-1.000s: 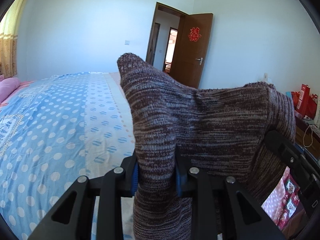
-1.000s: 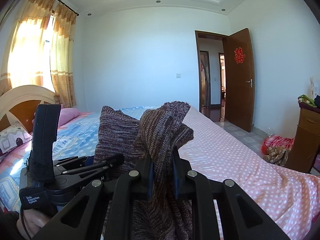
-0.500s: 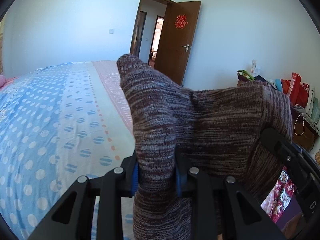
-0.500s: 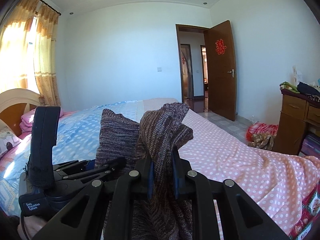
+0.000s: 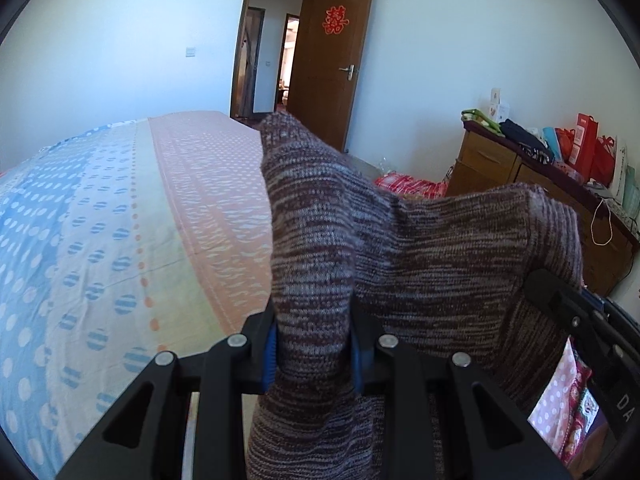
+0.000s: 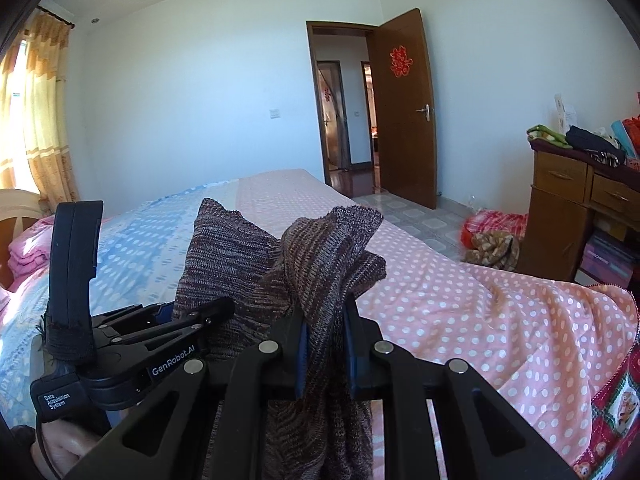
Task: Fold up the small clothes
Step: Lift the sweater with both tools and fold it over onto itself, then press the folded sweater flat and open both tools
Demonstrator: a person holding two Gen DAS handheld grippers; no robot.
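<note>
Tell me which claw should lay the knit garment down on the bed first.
Probably left. Both the left claw and right claw clamp the knit garment, but the left sits over the bed.

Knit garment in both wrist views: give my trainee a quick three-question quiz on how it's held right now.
1. True or false: the left tool is shut on the knit garment.
2. The right tool grips: A) the bedsheet B) the knit garment C) nothing.
3. Fill in: in the right wrist view, the door with the red emblem stands ____.

Key: 1 true; 2 B; 3 open.
</note>
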